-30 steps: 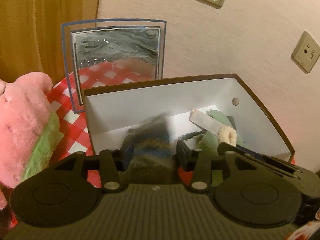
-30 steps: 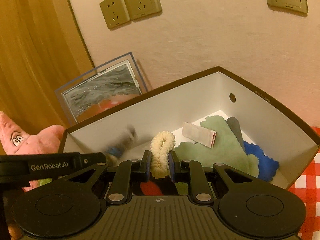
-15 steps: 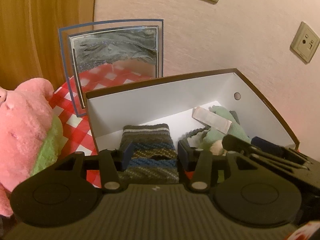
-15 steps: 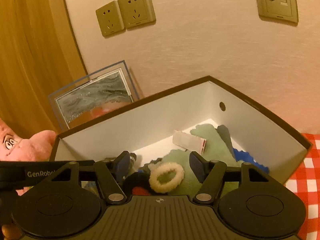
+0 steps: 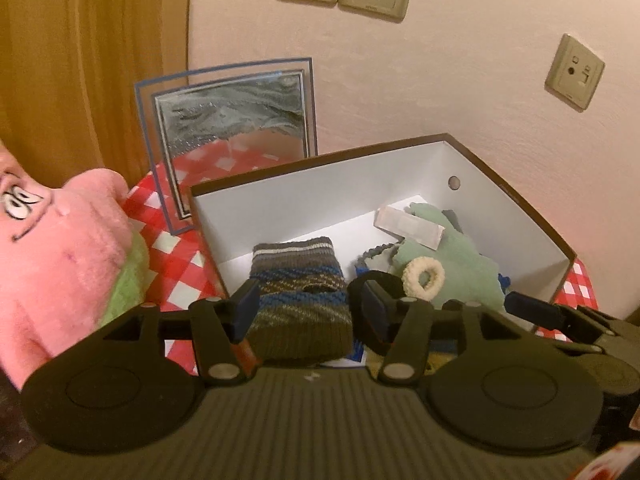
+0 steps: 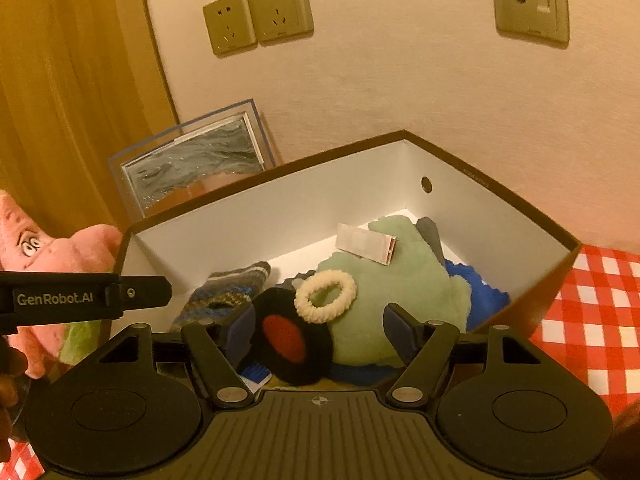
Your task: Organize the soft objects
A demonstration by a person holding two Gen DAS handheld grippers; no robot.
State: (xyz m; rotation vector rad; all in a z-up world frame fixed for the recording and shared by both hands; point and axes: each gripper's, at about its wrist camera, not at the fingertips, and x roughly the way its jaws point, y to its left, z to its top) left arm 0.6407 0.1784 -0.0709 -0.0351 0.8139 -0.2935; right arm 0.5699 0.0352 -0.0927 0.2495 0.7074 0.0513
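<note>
both grippers have just let go. the left gripper (image 5: 305,303) is spread wide over the striped knitted wool pouch (image 5: 299,295), now lying in the white cardboard box (image 6: 328,200). the right gripper (image 6: 319,330) is also spread, the cream fluffy hair tie (image 6: 325,290) dropped on the green plush cloth (image 6: 400,296). the pink star plush toy (image 5: 60,256) waits outside, probably next.

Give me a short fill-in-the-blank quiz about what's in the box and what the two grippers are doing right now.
1. The cream scrunchie lies on the ____ plush cloth.
2. The striped knit sock lies inside the ____.
3. The left gripper and right gripper both have their jaws ____.
4. The pink starfish plush sits ____ the box.

Missing words: green; box; open; outside
</note>
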